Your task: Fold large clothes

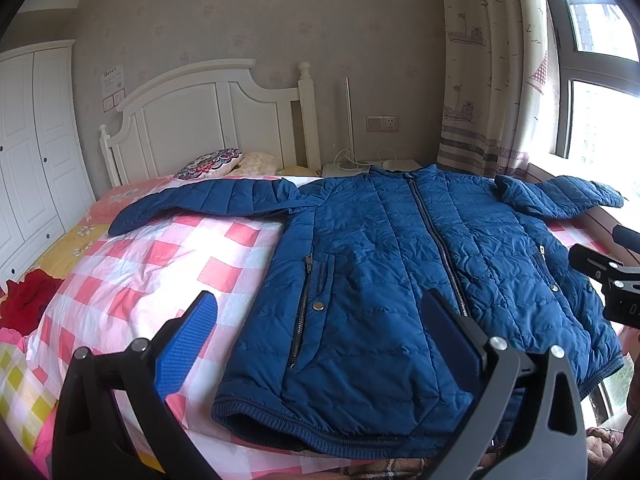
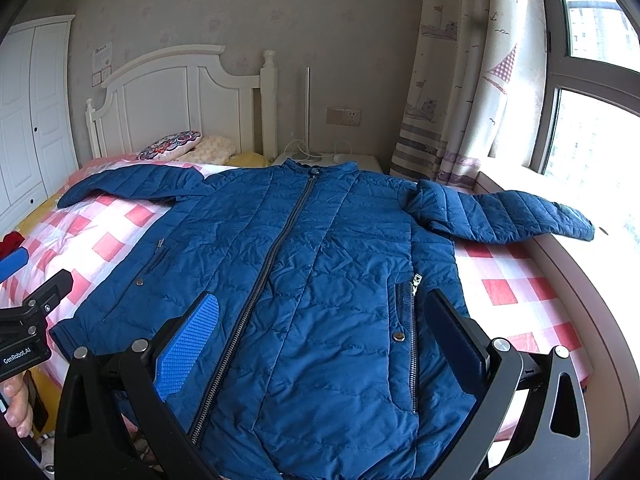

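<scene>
Jacket (image 2: 320, 264) first: your blue quilted puffer lies face up and zipped on the bed (image 1: 132, 264), spread over the pink checked cover, with its collar toward the headboard (image 1: 192, 120) and its ribbed hem (image 1: 320, 432) at the foot edge nearest you. One sleeve (image 1: 200, 200) stretches out toward the wardrobe side of the bed, while the other sleeve (image 2: 508, 216) reaches past the window-side edge onto the sill. Your left claw (image 1: 320, 344) hovers above the hem on the pocket side, its blue pads spread wide and holding nothing; your right claw (image 2: 324, 344) hangs over the lower front near the zipper (image 2: 280, 256), jaws likewise wide apart and empty. Nothing looks folded yet, so you are probably at the start. Expect the jacket to be light but puffy and springy, with a slick shell that is likely to slide between the pads and spring back after a fold. Pinching a thick quilted panel would probably slip, so take hold at firmer places: the sleeve cuffs, the shoulder seams, or the ribbed hem. Bringing each sleeve across the chest first seems the sensible opening, then lifting the hem toward the collar and pressing the air out.
</scene>
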`<state>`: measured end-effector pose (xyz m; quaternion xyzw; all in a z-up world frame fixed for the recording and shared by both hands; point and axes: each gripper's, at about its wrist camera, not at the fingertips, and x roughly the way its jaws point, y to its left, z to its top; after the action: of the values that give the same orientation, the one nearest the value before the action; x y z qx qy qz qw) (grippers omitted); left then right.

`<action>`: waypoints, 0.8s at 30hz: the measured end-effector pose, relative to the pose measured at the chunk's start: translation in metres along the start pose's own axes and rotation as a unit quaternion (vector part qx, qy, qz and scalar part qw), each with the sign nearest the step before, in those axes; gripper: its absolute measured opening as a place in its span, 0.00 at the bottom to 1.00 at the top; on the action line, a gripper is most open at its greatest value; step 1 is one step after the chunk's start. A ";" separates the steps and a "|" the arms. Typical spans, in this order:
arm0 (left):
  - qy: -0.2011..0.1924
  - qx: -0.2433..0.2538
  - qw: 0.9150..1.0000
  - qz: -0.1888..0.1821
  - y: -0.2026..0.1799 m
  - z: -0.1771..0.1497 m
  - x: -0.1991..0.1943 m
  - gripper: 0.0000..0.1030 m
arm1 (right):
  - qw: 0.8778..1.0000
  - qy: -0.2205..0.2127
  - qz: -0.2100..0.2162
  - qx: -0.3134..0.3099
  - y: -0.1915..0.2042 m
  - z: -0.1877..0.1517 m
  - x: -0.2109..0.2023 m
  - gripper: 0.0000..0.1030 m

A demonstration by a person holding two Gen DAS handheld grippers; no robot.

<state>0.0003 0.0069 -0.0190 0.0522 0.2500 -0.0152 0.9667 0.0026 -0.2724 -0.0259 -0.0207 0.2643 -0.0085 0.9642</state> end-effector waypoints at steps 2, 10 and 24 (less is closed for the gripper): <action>0.000 0.000 1.000 0.001 0.000 0.001 0.000 0.98 | 1.000 -0.001 0.000 0.001 0.000 0.000 0.000 0.96; 0.016 0.005 1.000 0.000 0.001 -0.004 0.017 0.98 | 1.000 0.011 0.003 0.005 -0.006 -0.004 0.008 0.96; 0.146 0.083 0.983 -0.073 -0.041 0.048 0.206 0.98 | 0.987 0.144 0.022 0.072 -0.077 -0.004 0.125 0.96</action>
<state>0.2009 -0.0398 -0.0809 0.1156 0.3890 -0.0988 0.9086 0.1075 -0.3531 -0.0896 0.0558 0.3992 -0.0090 0.9151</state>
